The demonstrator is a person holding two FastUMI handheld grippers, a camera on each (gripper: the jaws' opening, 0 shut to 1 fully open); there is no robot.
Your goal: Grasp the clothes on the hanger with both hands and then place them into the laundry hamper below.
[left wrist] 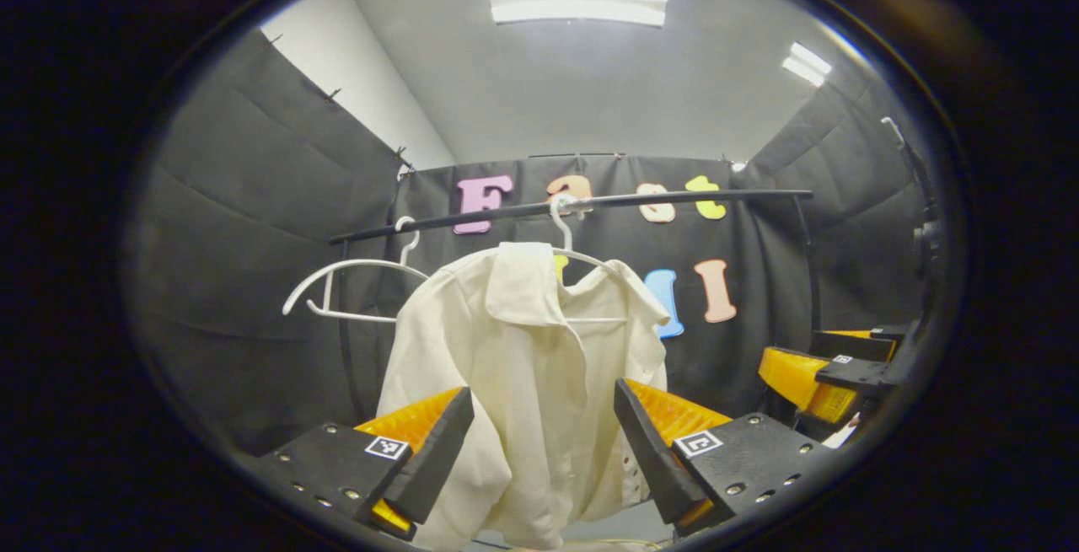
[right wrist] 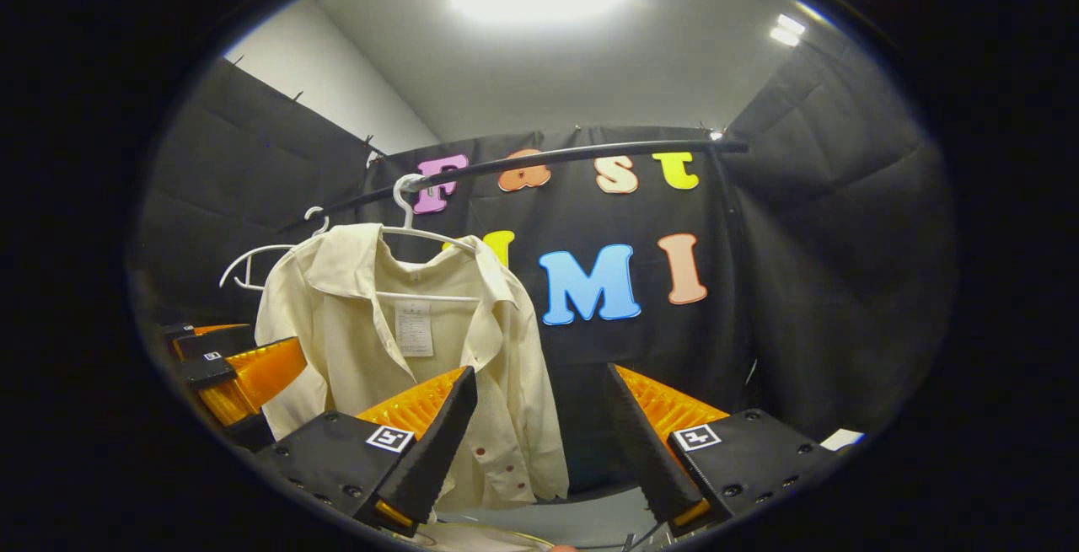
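Approaching the shirt (left wrist: 531, 367) hanging on its hanger (left wrist: 563, 236), both jaws standing wide: the left hand-held gripper (left wrist: 544, 442) is framing it; the right hand-held gripper (right wrist: 539, 438) is needing leftward alignment.

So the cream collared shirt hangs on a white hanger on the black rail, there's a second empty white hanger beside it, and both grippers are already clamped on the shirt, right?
Not quite. Both grippers are open and short of the cream collared shirt. The left gripper view shows the left gripper spread before the fabric; the right gripper view shows the right gripper likewise. The rest holds.
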